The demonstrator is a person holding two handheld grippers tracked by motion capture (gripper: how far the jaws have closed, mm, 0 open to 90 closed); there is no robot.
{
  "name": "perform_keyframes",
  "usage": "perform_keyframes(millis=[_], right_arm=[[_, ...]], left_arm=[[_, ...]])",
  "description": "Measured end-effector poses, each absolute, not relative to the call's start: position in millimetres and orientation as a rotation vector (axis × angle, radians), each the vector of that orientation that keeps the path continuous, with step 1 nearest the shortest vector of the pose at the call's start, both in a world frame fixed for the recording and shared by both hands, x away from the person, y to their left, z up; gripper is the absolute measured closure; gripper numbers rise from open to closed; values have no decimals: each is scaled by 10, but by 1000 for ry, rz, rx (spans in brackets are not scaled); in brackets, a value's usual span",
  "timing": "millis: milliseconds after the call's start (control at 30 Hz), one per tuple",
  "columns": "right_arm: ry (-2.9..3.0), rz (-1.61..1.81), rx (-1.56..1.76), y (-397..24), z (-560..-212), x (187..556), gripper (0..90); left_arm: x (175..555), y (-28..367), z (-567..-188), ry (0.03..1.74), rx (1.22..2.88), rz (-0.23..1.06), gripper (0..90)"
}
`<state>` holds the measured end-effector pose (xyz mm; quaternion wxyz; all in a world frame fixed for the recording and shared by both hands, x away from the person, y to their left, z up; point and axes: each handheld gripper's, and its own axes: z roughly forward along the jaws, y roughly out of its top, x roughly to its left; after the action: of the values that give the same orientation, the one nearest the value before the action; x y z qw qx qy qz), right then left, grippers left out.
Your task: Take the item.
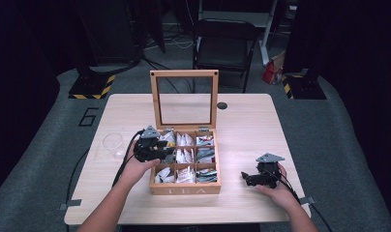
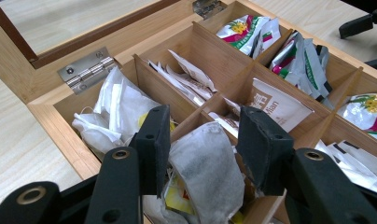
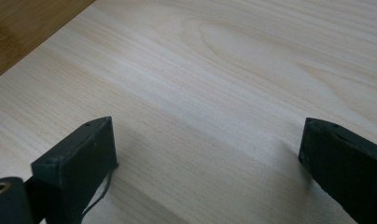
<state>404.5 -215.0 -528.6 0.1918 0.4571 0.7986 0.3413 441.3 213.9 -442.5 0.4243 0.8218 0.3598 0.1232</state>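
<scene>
A wooden tea box stands open at the table's middle, its glass lid upright at the back. Its compartments hold several paper tea bags. My left gripper reaches over the box's left column from the left. In the left gripper view, my left gripper is open, its jaws either side of a grey-white tea bag that sticks up from a compartment by the box's wall. My right gripper rests low over bare table to the right of the box, and my right gripper is wide open with nothing between its jaws.
A clear round glass item lies on the table left of the box. A small dark disc sits near the far edge. A black folding chair stands beyond the table. Cables trail from both grippers toward the near edge.
</scene>
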Motion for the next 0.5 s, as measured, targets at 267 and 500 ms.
perform_keyframes(millis=[267,500], right_arm=[[2242,958,1283,-2150,-5286,4046,35],[2242,959,1284,-2150,-5286,4045,35]], left_arm=[[4364,2165,-4382,872,2070,282,631],[4332,2164,-4369,877,2090,255,711]])
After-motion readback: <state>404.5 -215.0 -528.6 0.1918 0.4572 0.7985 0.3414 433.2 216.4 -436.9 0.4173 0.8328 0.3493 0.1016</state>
